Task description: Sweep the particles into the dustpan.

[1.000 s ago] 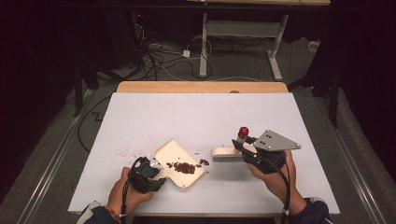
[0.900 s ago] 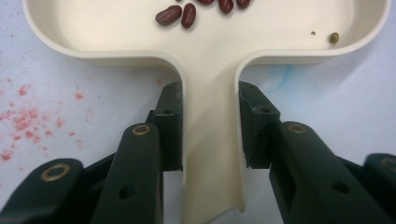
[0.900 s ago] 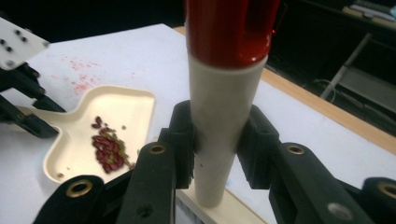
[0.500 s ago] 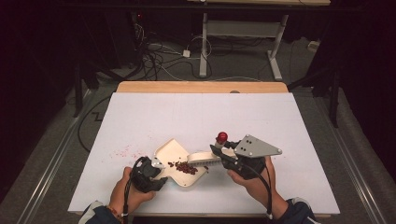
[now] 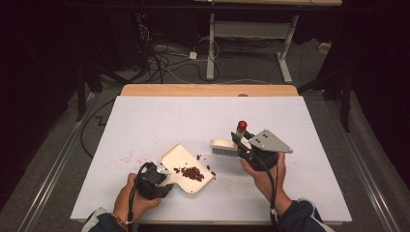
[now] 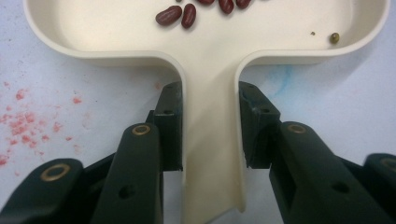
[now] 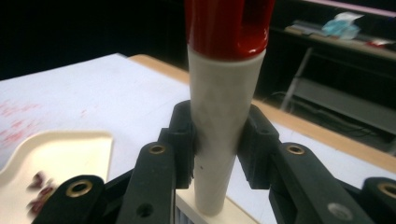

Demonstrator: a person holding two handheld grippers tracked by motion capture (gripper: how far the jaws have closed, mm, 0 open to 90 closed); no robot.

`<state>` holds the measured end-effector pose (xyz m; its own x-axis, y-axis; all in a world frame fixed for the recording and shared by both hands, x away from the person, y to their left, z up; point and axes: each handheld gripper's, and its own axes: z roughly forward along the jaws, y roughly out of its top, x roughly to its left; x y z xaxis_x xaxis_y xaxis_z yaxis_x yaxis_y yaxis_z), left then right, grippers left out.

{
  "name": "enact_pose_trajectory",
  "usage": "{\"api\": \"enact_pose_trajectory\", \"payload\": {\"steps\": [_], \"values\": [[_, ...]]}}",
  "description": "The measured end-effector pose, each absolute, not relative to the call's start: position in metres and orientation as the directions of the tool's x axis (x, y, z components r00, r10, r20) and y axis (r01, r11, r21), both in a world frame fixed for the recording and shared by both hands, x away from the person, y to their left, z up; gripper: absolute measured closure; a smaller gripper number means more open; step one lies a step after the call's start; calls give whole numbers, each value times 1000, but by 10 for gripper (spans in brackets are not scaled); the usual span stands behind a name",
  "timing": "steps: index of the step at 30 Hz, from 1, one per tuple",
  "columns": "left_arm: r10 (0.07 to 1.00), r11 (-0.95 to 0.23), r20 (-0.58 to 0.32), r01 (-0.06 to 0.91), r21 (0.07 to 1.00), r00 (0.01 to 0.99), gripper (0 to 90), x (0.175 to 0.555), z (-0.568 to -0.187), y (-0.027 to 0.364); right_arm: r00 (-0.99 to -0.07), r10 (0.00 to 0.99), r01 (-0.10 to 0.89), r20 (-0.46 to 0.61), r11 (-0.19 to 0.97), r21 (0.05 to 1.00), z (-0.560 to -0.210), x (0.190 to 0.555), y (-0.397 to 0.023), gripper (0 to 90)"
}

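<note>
Cream dustpan (image 5: pixel 181 166) handle clamped in left tongs (image 6: pixel 210 126), right tongs (image 7: pixel 217 135) gripping brush (image 5: pixel 225 146) (beside pan's rim).

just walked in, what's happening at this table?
A person is sweeping red beans into a dustpan. The left tool is clamped on the handle of the cream dustpan, which lies on the white table with a pile of beans in it. The right tool grips the handle of a small brush, bristles down, just right of the pan. A few loose beans lie at the pan's edge.
</note>
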<state>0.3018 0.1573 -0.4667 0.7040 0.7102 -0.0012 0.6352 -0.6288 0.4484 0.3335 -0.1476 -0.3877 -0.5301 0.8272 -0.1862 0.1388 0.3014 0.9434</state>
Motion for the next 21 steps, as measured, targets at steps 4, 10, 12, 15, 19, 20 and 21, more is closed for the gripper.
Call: {"api": "enact_pose_trajectory", "payload": {"steps": [4, 10, 12, 15, 19, 20, 21], "values": [[710, -629, -2, 635, 449, 704, 637, 302, -467, 158, -578, 799, 138, -168, 299, 944, -391, 333, -126, 702], [710, -628, -3, 635, 450, 704, 636, 302, -466, 158, -653, 735, 118, -181, 336, 935, -393, 314, -100, 701], [710, -628, -4, 635, 450, 705, 636, 302, -466, 158, -674, 718, 114, -174, 333, 936, -391, 307, -96, 701], [707, -630, -5, 632, 451, 708, 636, 302, -466, 159, -703, 695, 106, -151, 313, 944, -386, 300, -93, 702], [703, -631, -12, 631, 451, 711, 636, 303, -466, 161, -697, 697, 78, -169, 308, 948, -381, 297, -96, 702], [703, -628, -16, 632, 453, 711, 636, 303, -466, 162, -700, 696, 80, -159, 297, 951, -380, 298, -100, 701], [701, -631, -17, 631, 451, 713, 636, 303, -466, 163, -700, 699, 86, -150, 290, 953, -378, 299, -104, 701]]}}
